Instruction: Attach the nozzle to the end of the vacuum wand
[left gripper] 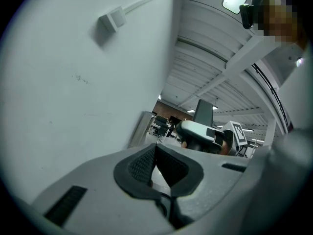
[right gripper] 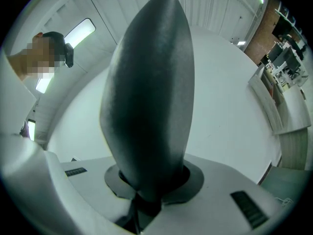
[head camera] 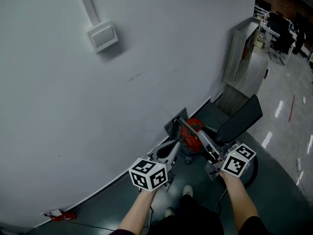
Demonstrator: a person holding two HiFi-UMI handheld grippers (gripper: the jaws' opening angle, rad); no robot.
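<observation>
In the head view my right gripper [head camera: 216, 152] is shut on a dark grey flat nozzle [head camera: 240, 119] that sticks out ahead and to the right. In the right gripper view the nozzle [right gripper: 149, 102] fills the middle, clamped at its base in my right gripper [right gripper: 150, 182]. My left gripper [head camera: 170, 151] is shut with nothing in it; its pads [left gripper: 142, 166] meet in the left gripper view. A red vacuum body [head camera: 192, 132] stands on the floor by the wall between the two grippers, with a grey wand [head camera: 195, 133] slanting across it.
A white wall [head camera: 98, 106] rises just ahead, with a switch box [head camera: 102, 35] and its conduit. A grey cabinet [head camera: 239, 48] stands against it at the right. A small red object [head camera: 63, 215] lies on the floor at the lower left. Desks [head camera: 279, 28] are far right.
</observation>
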